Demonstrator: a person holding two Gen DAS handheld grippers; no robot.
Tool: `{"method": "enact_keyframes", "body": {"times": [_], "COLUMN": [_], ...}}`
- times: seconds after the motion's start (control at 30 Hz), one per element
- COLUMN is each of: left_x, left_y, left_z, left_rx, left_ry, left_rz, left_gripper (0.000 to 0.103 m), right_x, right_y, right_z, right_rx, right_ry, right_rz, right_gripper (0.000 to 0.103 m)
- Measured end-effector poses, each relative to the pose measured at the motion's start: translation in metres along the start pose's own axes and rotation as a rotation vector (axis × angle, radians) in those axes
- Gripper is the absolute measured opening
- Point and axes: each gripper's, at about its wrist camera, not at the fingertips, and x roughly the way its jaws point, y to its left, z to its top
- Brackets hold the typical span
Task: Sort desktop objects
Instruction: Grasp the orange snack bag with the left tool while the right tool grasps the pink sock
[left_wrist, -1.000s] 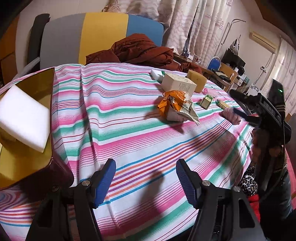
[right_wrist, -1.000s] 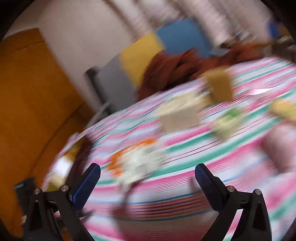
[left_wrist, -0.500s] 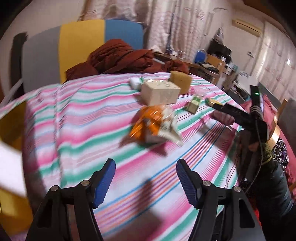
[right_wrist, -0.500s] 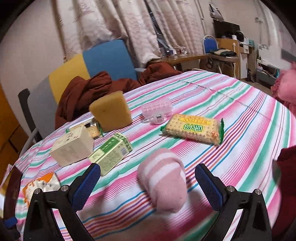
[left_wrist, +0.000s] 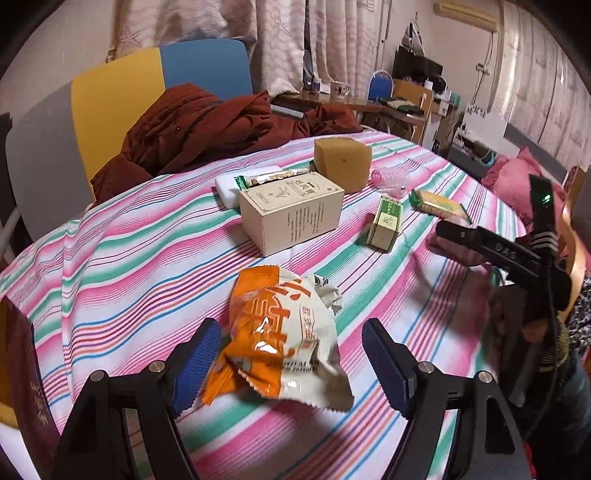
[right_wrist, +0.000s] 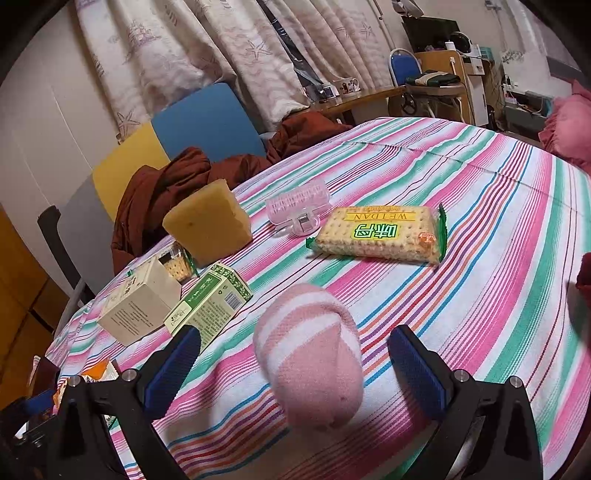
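In the left wrist view my left gripper (left_wrist: 291, 354) is open, and an orange and white snack bag (left_wrist: 284, 332) lies on the striped tablecloth between its blue fingers. In the right wrist view my right gripper (right_wrist: 295, 354) is open around a rolled pink and white sock (right_wrist: 310, 362). Beyond lie a cracker pack (right_wrist: 380, 236), a yellow sponge (right_wrist: 208, 225), a clear pink clip (right_wrist: 297, 210), a green box (right_wrist: 208, 308) and a beige box (right_wrist: 142, 302). The right gripper (left_wrist: 491, 251) also shows at the right of the left wrist view.
A dark red box (left_wrist: 22, 373) stands at the table's left edge. A brown coat (left_wrist: 207, 122) lies on the chairs behind the table. A white pad and a wrapped bar (left_wrist: 255, 181) lie behind the beige box (left_wrist: 291, 214). A desk and chair stand at the back.
My left gripper has swung right, away from the dark red box, and closed in on the snack bag. My right gripper has swung right and settled around the sock.
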Motion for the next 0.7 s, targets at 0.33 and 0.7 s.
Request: {"method": "enact_keyframes", "body": {"times": [0.33, 0.7], "left_x": [0.022, 0.038], "left_y": [0.004, 0.032], "left_z": [0.003, -0.006], "left_rx": [-0.043, -0.209], "left_ry": [-0.017, 0.013], "left_rz": [0.021, -0.077], "left_gripper": [0.079, 0.070], "right_x": [0.003, 0.006], "right_y": [0.002, 0.005], "right_z": [0.000, 0.000], "right_rx": [-0.006, -0.025], "right_ry": [0.006, 0.030], "right_rz": [-0.010, -0.034], "right_gripper": [0.103, 0.103]}}
